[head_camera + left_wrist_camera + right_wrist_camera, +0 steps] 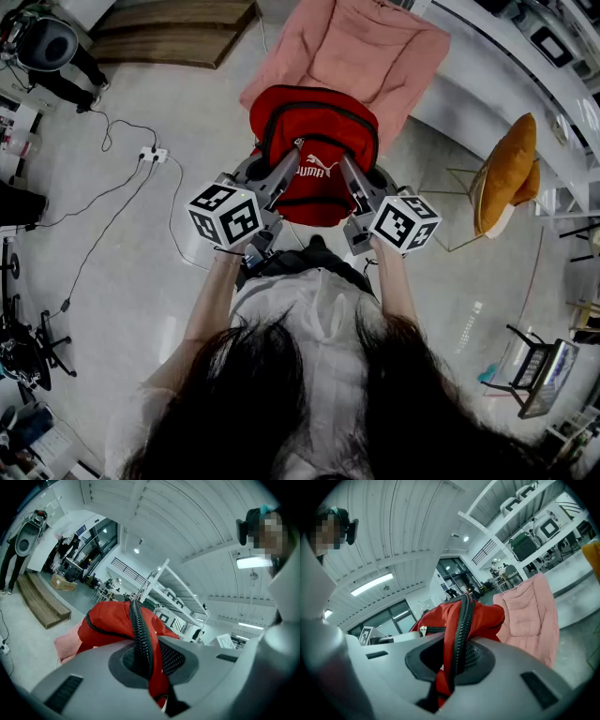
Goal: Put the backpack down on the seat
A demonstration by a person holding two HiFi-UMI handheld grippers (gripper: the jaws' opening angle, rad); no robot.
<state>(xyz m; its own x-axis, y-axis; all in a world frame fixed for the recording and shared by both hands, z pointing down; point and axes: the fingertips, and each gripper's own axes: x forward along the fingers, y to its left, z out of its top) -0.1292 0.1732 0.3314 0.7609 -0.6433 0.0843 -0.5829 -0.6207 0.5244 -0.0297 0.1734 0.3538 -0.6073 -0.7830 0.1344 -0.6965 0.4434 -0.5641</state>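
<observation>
A red backpack (314,141) with black zips and a white logo hangs in front of me, held up between both grippers. My left gripper (272,173) is shut on its left edge, red cloth and a black zip (139,634) pinched between the jaws. On the other side my right gripper (352,178) is shut on the right edge, where a black zip (461,630) runs through the pads. Just beyond the backpack (454,613) stands a pink padded chair (375,47); the bag covers the chair's seat in the head view. The pink chair (529,616) shows at the right of the right gripper view.
An orange-cushioned chair (506,173) stands at the right by a long white counter (525,75). A wooden platform (173,33) lies at the back left. Cables and a power strip (150,155) trail over the floor at the left. A small rack (539,370) sits at lower right.
</observation>
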